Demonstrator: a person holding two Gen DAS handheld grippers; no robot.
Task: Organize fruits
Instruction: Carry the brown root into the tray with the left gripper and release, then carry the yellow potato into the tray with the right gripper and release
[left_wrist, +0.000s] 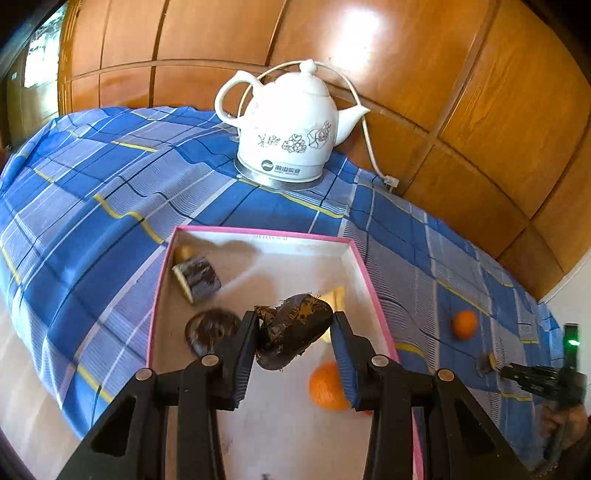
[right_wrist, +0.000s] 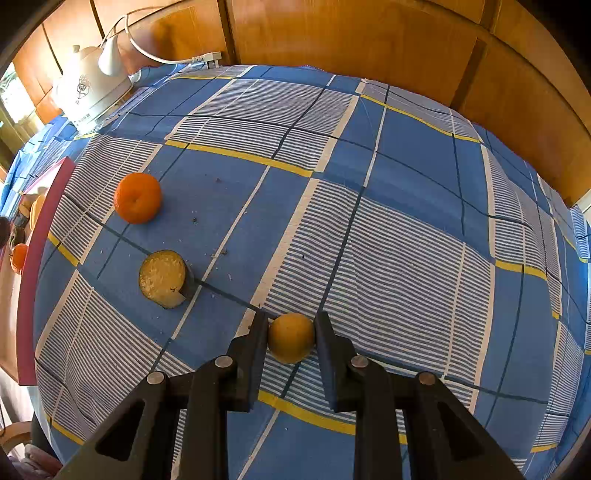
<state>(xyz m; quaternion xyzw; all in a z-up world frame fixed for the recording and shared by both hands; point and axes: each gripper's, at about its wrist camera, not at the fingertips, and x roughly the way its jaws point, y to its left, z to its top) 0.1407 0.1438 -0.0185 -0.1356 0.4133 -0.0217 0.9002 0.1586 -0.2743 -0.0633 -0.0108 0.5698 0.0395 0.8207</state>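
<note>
My left gripper (left_wrist: 295, 321) is shut on a dark wrinkled fruit (left_wrist: 293, 330) and holds it over the pink-rimmed white box (left_wrist: 258, 233). In the box lie a cut dark piece (left_wrist: 197, 278), a round dark fruit (left_wrist: 210, 328) and an orange (left_wrist: 327, 386). My right gripper (right_wrist: 291, 325) is shut on a yellow round fruit (right_wrist: 291, 338) on the blue plaid cloth. An orange (right_wrist: 137, 197) and a cut half with a pale face (right_wrist: 162, 277) lie on the cloth to its left. That orange also shows in the left wrist view (left_wrist: 464, 324).
A white ceramic kettle (left_wrist: 288, 129) with its cord stands at the back of the table, against the wooden panelled wall (left_wrist: 480, 110). The box's pink side (right_wrist: 33, 258) shows at the left edge of the right wrist view. Crumbs dot the cloth.
</note>
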